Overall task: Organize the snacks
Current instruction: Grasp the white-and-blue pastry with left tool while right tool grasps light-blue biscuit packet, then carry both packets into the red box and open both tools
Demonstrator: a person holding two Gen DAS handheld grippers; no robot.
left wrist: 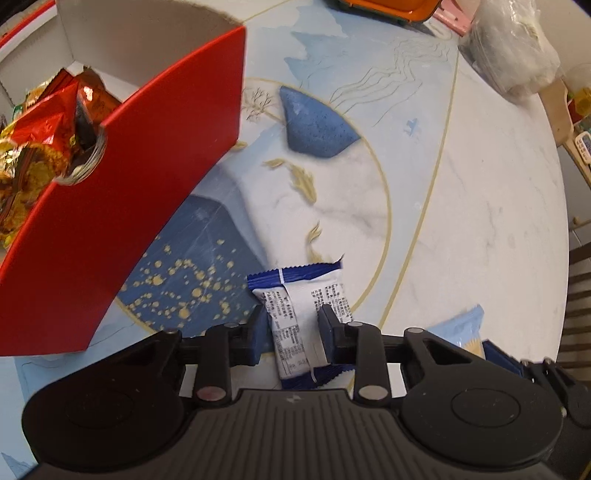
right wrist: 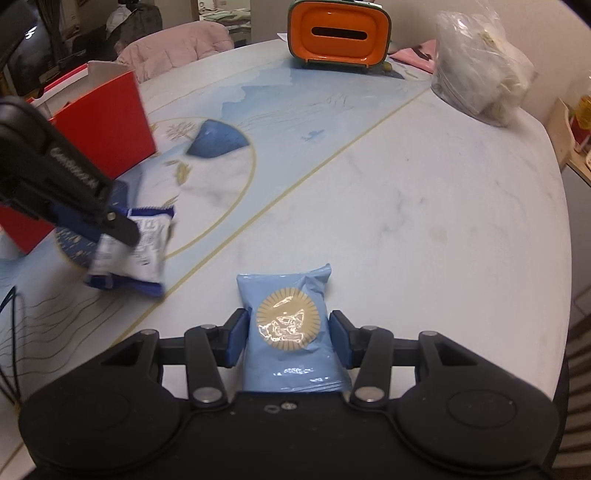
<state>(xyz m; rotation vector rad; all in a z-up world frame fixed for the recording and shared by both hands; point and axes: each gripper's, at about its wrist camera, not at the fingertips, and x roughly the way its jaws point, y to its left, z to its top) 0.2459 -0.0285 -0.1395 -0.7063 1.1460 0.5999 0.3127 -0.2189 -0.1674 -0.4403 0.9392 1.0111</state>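
Left gripper (left wrist: 291, 332), seen along its fingers: the blue pads are closed most of the way onto a white packet (left wrist: 303, 317) with dark-blue crimped ends, which stands lengthwise between them, its printed back facing the camera and its far end projecting beyond the fingertips. Ahead of the jaws and to their left stands an open red box (left wrist: 122, 206) holding red-and-gold wrapped snacks (left wrist: 40, 147); the packet is outside it. Right gripper (right wrist: 286, 338): its pads are partly closed against the two sides of a light-blue packet (right wrist: 290, 325) bearing a gold sunburst emblem, the packet's far end reaching past the fingertips over the marbled table (right wrist: 424, 206). To the left of these jaws the left gripper and its white packet appear, blurred, with the red box beyond. Far ahead stand an orange container (right wrist: 338, 35) and a clear bag (right wrist: 476, 62).
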